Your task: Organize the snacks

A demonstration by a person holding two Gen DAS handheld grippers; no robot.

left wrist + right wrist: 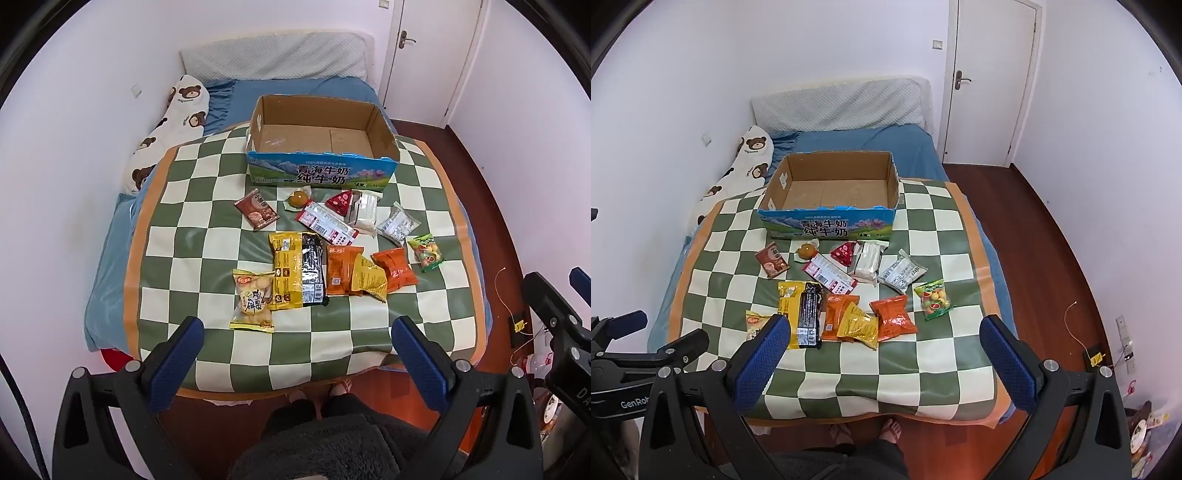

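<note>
Several snack packets lie on a green-and-white checkered cloth [207,236] on the bed: a yellow egg-biscuit bag [253,300], a yellow-and-black pack [297,275], orange packets [394,268], a red-and-white bar [327,223], a brown packet [256,208], a green candy bag [426,252]. An open cardboard milk box [321,170] stands empty behind them; it also shows in the right wrist view [829,221]. My left gripper [295,332] is open and empty, held above the cloth's near edge. My right gripper [886,332] is open and empty, likewise near the front edge.
A bear-print pillow [166,129] lies along the left wall, a grey headboard cushion [273,55] at the back. A white door [990,81] and red wooden floor [1052,236] are to the right. The person's feet [864,430] are below the bed's front edge.
</note>
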